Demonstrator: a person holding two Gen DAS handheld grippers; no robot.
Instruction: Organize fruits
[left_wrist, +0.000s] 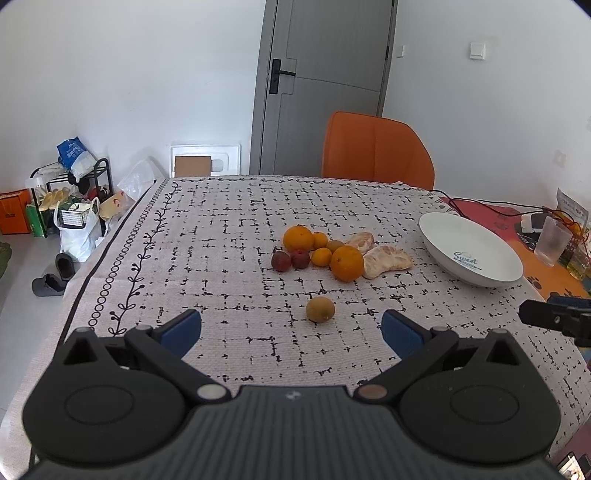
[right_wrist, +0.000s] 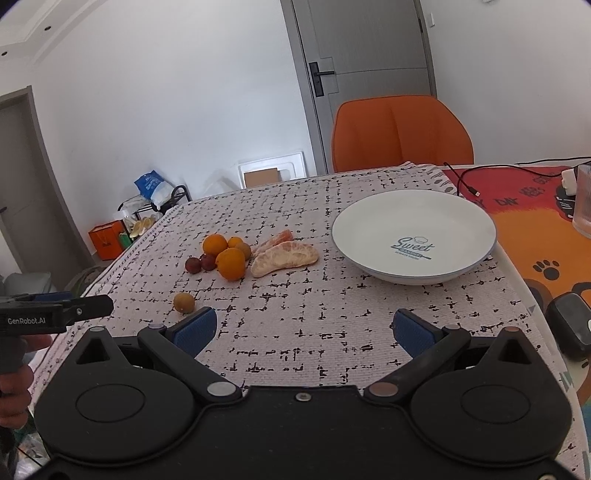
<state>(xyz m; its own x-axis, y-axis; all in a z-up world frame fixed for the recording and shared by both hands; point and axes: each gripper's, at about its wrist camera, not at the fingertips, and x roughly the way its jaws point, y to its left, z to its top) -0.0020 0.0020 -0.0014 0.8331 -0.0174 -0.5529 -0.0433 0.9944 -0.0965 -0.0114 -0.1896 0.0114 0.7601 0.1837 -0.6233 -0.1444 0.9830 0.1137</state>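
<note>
A cluster of fruit lies on the patterned tablecloth: two large oranges (left_wrist: 346, 263) (right_wrist: 230, 263), small tangerines (left_wrist: 321, 256), two dark red fruits (left_wrist: 281, 260) (right_wrist: 193, 264) and peeled pomelo segments (left_wrist: 386, 261) (right_wrist: 284, 259). A brown kiwi (left_wrist: 320, 309) (right_wrist: 184, 302) lies alone, nearer to me. A white "Sweet" bowl (left_wrist: 471, 254) (right_wrist: 413, 236) stands to the right, with nothing in it. My left gripper (left_wrist: 291, 330) is open and empty, just short of the kiwi. My right gripper (right_wrist: 304, 328) is open and empty, in front of the bowl.
An orange chair (left_wrist: 376, 151) (right_wrist: 400, 133) stands at the table's far edge. A glass (left_wrist: 552, 240) (right_wrist: 583, 201), cables and a charger lie on the orange mat at the right. A black device (right_wrist: 570, 328) sits at the right edge. Bags and a shoe rack (left_wrist: 70, 206) stand on the floor at left.
</note>
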